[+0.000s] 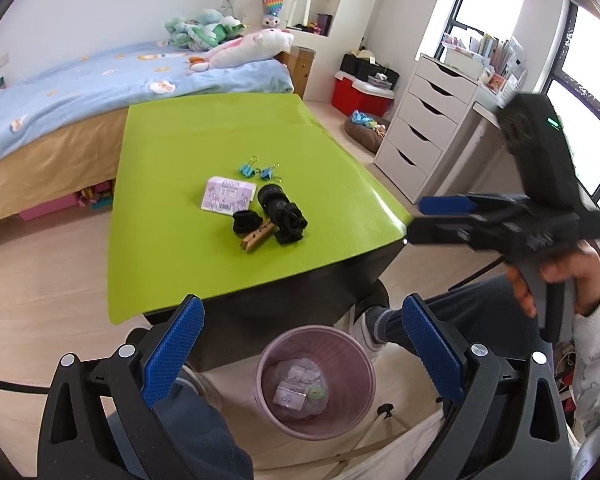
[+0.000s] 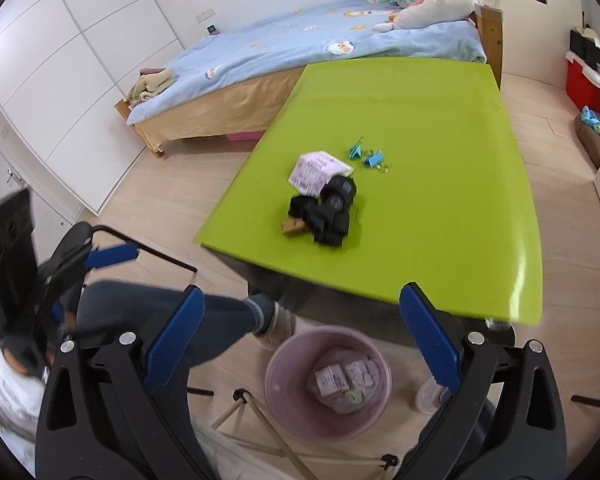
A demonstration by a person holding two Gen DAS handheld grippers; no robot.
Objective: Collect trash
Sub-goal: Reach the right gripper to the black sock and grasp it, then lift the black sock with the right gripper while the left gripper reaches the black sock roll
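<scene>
A pink trash bin stands on the floor at the near edge of the green table. It holds small packets and wrappers. On the table lie a purple packet, a black cloth bundle, wooden clothespins, a black hair tie and two blue binder clips. My left gripper hangs open over the bin, empty. My right gripper is open and empty, near the table's front corner.
A bed with plush toys borders the table's far side. White drawers and a red box stand to the right. A person's leg and foot rest beside the bin. Wooden tripod legs and a plastic cup flank it.
</scene>
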